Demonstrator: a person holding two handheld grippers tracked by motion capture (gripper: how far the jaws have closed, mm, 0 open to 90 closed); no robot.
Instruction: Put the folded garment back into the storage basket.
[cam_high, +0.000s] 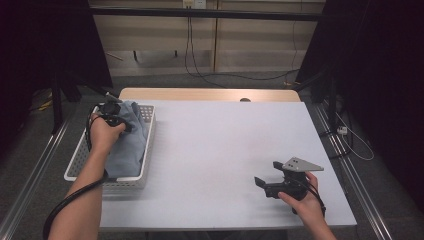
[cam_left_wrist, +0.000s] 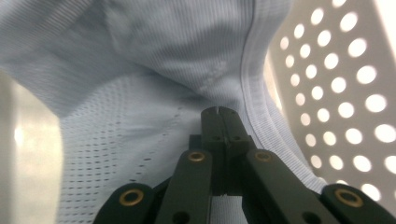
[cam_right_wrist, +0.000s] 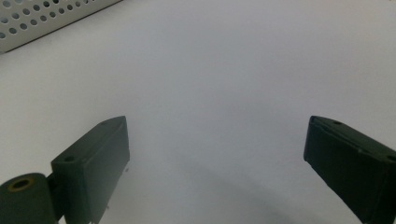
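Note:
A light blue cloth lies in a white perforated basket at the table's left side, bunched up higher at its far end. My left gripper is at that far end, with the hand resting on the fabric. In the left gripper view the jaws are pressed together, and my left gripper is shut on a fold of the cloth beside a seam, with the basket wall at the right. My right gripper hovers low over the table's near right part. It stands open with nothing between its jaws.
The white table top stretches between the basket and the right hand. A corner of the basket shows far off in the right gripper view. Dark curtains and metal rails flank the table; cables lie on the floor behind it.

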